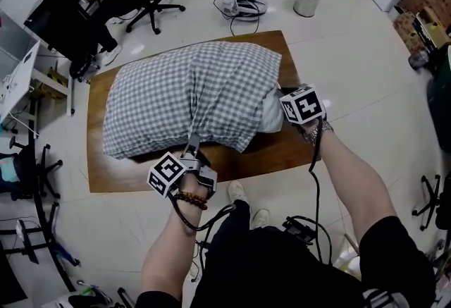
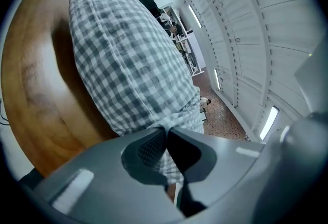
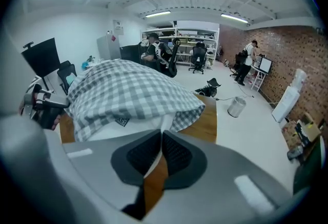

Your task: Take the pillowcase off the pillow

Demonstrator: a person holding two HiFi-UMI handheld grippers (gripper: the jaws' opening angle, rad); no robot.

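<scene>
Checked cloth pillowcase [image 1: 190, 91] covers a plump white pillow [image 1: 272, 115].

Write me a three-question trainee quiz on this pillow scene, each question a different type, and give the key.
1. True or false: the left gripper is shut on the checked pillowcase.
2. What is pinched between the jaws of the right gripper? A) a black cable B) the white pillow C) nothing, the jaws stand wide apart
3. Fill in: the pillow lies on a wooden ____.

Key: 1 true; 2 B; 3 table.
</scene>
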